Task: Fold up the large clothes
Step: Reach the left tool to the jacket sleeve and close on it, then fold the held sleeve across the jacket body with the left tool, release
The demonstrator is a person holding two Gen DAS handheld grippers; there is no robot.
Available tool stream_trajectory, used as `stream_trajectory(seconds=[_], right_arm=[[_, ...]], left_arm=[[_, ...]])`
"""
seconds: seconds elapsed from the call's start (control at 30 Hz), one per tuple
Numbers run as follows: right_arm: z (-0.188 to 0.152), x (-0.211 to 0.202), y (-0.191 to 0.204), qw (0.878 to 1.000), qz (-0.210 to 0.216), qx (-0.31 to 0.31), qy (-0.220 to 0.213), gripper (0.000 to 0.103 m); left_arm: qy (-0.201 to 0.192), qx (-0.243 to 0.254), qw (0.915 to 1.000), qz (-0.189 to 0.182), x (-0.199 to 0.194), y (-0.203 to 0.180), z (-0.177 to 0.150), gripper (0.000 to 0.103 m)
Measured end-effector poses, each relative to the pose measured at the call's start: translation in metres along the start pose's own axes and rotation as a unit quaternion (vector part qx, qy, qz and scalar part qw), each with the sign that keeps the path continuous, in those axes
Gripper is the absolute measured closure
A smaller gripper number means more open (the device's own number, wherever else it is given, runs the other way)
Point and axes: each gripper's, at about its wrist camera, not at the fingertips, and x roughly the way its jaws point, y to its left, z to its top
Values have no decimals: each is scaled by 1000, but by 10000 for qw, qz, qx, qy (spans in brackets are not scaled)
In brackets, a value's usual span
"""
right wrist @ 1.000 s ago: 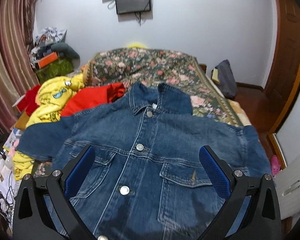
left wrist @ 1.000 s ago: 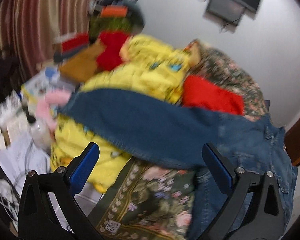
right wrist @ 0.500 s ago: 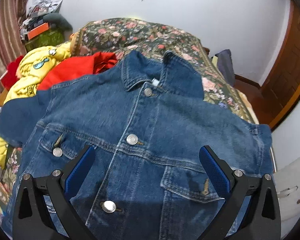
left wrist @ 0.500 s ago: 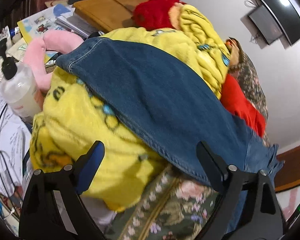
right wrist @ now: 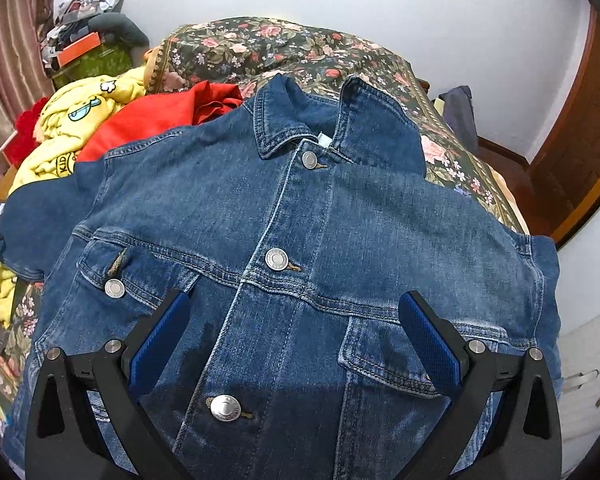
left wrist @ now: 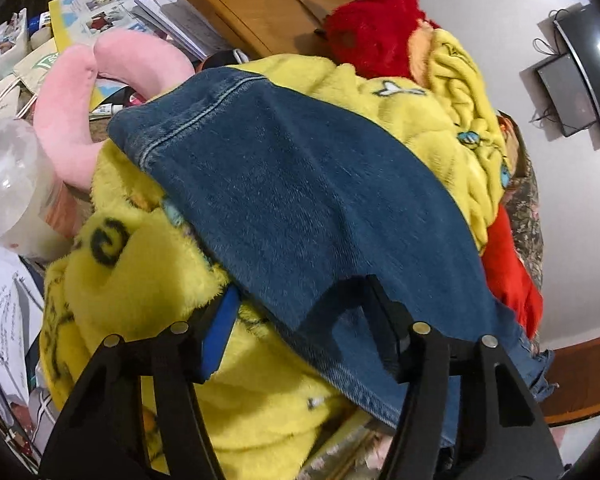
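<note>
A blue denim jacket (right wrist: pixel 300 248) lies front up, buttoned, on the floral bedspread (right wrist: pixel 284 48). Its left sleeve (left wrist: pixel 300 200) drapes over a yellow plush blanket (left wrist: pixel 140 280). My left gripper (left wrist: pixel 300 312) is open, its jaws straddling the sleeve's lower hem: the left pad is under the denim edge and the right finger lies over the cloth. My right gripper (right wrist: pixel 296 336) is open and empty, hovering just above the jacket's chest, between the two pockets.
Red cloth (right wrist: pixel 160 116) and a red plush (left wrist: pixel 372 24) lie beside the yellow blanket. A pink plush (left wrist: pixel 84 92), a clear bottle (left wrist: pixel 12 192), papers and a wooden board (left wrist: pixel 260 4) crowd the left. A wooden door (right wrist: pixel 580 132) stands at the right.
My left gripper has moved forward and down onto the sleeve; its jaws have narrowed around the hem. My right gripper has lowered closer to the jacket front.
</note>
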Motion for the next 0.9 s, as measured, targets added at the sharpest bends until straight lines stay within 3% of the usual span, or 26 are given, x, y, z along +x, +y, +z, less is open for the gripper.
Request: stream_trajectory(seconds=[0.13,0.23,0.3,0.43,0.57,0.73,0.9], right_arm=[[0,1,-1,10000,-14,25,30,0],[-1,-3,-2,10000,12,53,19,0],[-1,-7,-2,10000,0,54,-16,0],[0,-15,-7,9999,-49,73,-91,0],[1,-24,-14,9997,0,193,-166,0],[0,-36,-25,9991,22,286,-302,0],[5,-44,-36,9986,-102,155,-485,0]], left_arm=[[-75,195,9994,271,6,-9,1,43],[-233,525,9962,655,1,-20,0,64],[-367,784,9916,962,-5,-29,0,83],[-575,1196,9835,1233,-22,-48,2,92],[-975,1409,9784,1160,-52,-71,3,95],[-1428,1708,9717,792,-96,-118,2,97],[-1746,2228,9577,509,-125,-181,-11,98]])
